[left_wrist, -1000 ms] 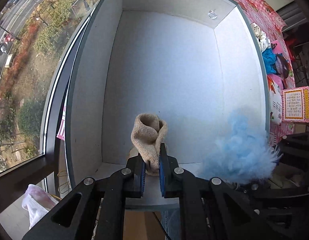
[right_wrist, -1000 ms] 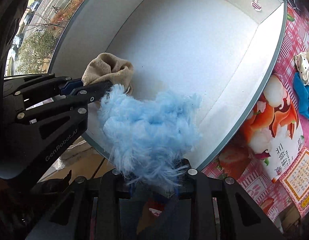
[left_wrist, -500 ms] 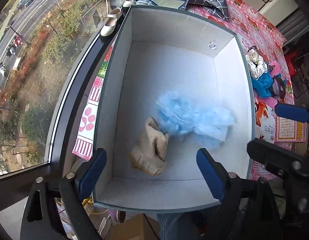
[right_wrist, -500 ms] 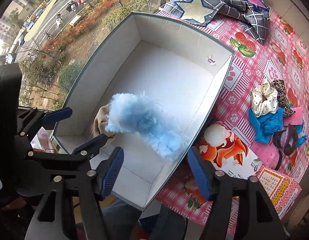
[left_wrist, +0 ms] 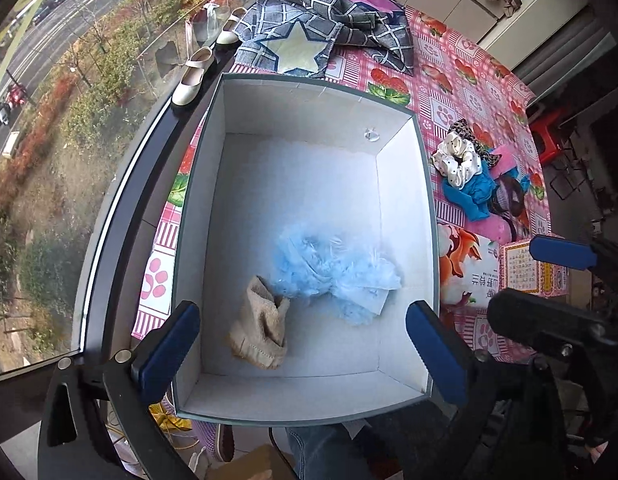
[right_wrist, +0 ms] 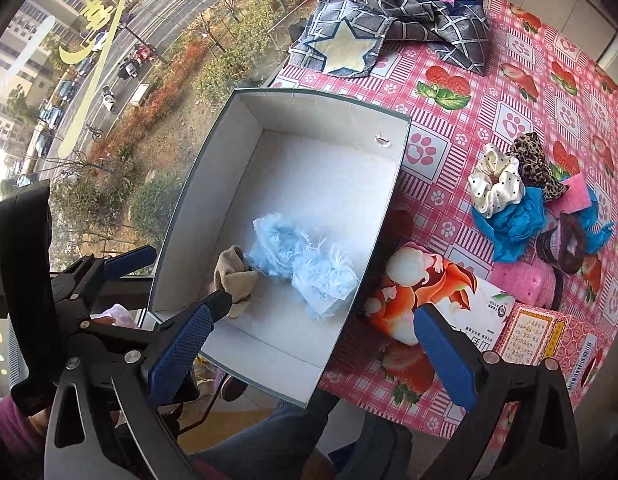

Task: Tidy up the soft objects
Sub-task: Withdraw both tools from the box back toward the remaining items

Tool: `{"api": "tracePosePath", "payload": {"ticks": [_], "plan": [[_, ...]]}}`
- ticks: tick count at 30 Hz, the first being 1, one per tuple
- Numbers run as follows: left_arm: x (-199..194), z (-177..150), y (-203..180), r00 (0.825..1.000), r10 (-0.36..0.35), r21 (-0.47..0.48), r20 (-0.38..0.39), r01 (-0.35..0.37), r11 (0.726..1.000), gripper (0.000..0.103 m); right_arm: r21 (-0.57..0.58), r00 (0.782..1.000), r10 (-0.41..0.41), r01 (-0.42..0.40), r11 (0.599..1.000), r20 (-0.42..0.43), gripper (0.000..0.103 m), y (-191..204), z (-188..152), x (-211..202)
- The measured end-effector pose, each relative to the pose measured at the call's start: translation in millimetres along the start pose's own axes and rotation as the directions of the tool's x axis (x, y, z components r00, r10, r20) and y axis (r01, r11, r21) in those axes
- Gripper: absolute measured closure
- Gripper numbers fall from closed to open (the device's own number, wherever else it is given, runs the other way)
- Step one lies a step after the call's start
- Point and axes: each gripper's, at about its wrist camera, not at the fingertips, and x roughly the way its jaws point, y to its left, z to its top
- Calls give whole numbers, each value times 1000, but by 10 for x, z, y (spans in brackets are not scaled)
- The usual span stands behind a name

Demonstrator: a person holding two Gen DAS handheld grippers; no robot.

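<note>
A white-lined box stands on the pink tablecloth by the window. On its floor lie a beige sock and a fluffy light-blue piece, touching each other. My left gripper hangs open above the box's near end, with nothing between its blue pads. My right gripper hovers over the box's near right corner, its jaws opening and empty; the sock and blue fluff lie below it. The left gripper shows at that view's left.
A pile of soft things lies right of the box: a white dotted scrunchie, a leopard scrunchie, blue cloth, a pink sponge. A checked cloth with a star lies behind. A cartoon packet sits beside the box. Shoes rest on the sill.
Both grippers let go: the sock and the blue fluff dropped onto the box floor. Both jaws spread wide and both hands rose away from the box.
</note>
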Motion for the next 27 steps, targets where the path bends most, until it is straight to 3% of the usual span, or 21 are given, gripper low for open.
{"api": "tracePosePath", "payload": {"ticks": [11, 27], "plan": [[-54, 85, -289, 999, 50, 115, 0, -50, 992, 0, 82, 998, 13, -17, 996, 55, 1, -304, -41, -274], [-47, 264, -658, 1000, 22, 223, -1, -21, 975, 0, 313, 991, -15, -27, 949, 132, 1, -1215, -181, -756]]}}
